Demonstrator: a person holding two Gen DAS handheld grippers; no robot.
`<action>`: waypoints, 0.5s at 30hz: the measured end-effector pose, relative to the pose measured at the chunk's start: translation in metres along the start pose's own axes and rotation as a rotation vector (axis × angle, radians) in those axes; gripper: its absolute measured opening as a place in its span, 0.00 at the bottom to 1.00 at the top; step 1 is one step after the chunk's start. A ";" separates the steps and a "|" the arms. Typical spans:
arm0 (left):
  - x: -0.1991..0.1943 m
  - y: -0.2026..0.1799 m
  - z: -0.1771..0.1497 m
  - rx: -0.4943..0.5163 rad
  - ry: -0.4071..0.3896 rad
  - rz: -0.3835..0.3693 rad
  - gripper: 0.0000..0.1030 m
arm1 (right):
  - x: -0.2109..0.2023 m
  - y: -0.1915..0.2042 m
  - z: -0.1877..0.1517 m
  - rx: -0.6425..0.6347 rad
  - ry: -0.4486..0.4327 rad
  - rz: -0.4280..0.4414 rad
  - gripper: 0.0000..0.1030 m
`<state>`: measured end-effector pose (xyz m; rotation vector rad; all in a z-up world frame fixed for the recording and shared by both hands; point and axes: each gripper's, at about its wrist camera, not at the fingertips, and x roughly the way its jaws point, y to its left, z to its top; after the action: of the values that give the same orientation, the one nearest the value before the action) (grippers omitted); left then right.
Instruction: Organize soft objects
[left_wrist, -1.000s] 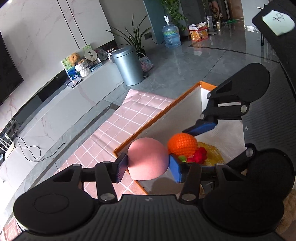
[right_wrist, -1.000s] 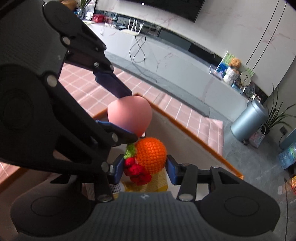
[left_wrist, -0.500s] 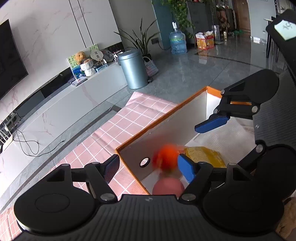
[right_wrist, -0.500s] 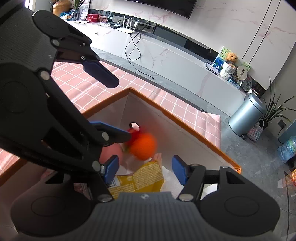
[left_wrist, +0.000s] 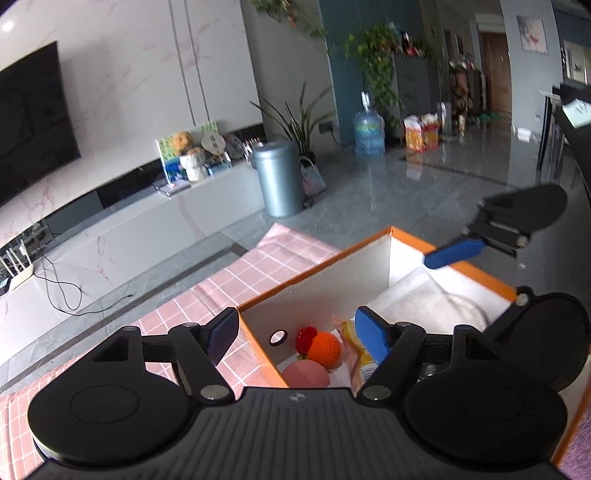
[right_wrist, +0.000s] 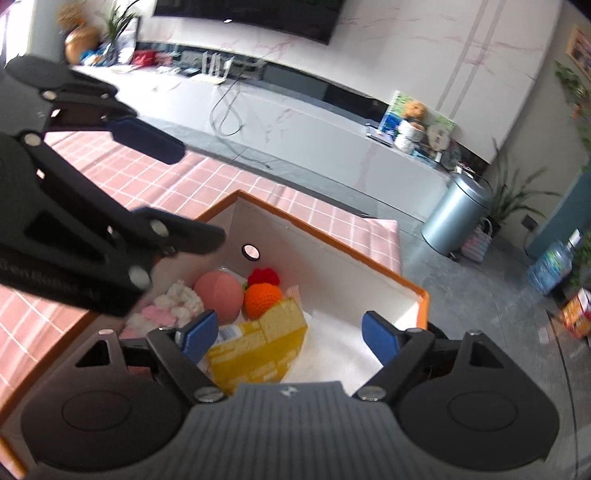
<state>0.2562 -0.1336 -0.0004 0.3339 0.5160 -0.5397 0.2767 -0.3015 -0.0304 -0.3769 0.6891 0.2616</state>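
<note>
Left wrist view: my left gripper (left_wrist: 295, 338) stands wide and empty; my right gripper (right_wrist: 288, 334) has just been opening, nothing between its pads. Both hang above the orange-rimmed box (right_wrist: 325, 236). Inside, the pink ball (right_wrist: 218, 295) touches the orange crocheted ball (right_wrist: 263, 300), beside a yellow packet (right_wrist: 258, 350).

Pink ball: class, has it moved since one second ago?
Yes. The pink ball dropped from above the box's rim to its floor, beside the orange ball.
</note>
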 end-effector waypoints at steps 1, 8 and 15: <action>-0.006 -0.001 0.000 -0.011 -0.014 0.003 0.82 | -0.007 0.001 -0.003 0.016 -0.006 -0.010 0.81; -0.051 -0.011 -0.002 -0.074 -0.118 0.047 0.82 | -0.063 0.008 -0.026 0.151 -0.100 -0.097 0.82; -0.095 -0.024 -0.009 -0.122 -0.206 0.098 0.82 | -0.118 0.029 -0.049 0.208 -0.256 -0.188 0.94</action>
<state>0.1691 -0.1109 0.0401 0.1830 0.3299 -0.4399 0.1506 -0.3086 0.0051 -0.2020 0.4208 0.0565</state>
